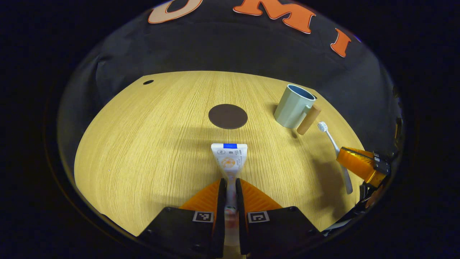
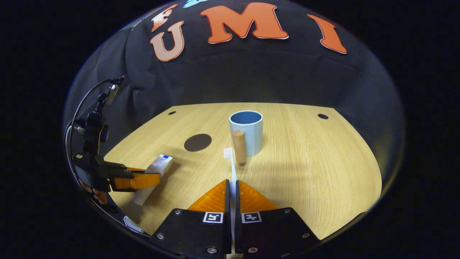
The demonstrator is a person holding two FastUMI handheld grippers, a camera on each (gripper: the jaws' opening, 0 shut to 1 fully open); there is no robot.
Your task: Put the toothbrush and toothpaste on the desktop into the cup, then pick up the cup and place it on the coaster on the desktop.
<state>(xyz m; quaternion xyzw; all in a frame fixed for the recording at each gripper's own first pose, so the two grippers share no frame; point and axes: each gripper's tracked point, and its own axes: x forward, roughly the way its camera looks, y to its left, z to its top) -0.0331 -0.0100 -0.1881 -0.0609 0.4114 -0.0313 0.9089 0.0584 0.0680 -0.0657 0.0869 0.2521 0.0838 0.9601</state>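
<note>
Toothpaste (image 1: 229,160) pinched between left jaws; toothbrush (image 2: 231,172) between right jaws.

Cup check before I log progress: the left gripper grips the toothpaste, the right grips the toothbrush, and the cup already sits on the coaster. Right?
Not quite. The cup stands on the bare desk, apart from the coaster, as the right gripper view shows. The rest holds.

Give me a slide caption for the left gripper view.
Left gripper clamps toothpaste before the coaster.
</note>
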